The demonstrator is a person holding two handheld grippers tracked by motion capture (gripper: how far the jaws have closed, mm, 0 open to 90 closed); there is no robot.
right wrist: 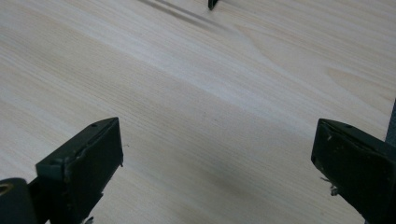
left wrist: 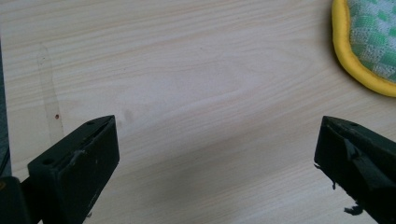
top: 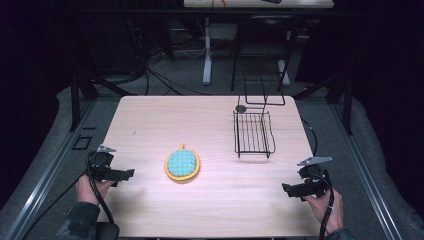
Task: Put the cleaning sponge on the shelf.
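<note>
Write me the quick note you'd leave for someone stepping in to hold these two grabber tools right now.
Left gripper: open, holding nothing, low over the table near its left edge.
Right gripper: open, holding nothing, near the right edge.
Round yellow-rimmed pad: flat mid-table, just right of the left gripper, untouched.
Black wire rack: stands farther back on the right, nothing in it.
Done: nothing visible yet.
Left: probably pick up the pad, the left gripper being nearer, and possibly move it to the rack.

Bright table [top: 210, 200], dark surroundings (perhaps overhead lighting).
</note>
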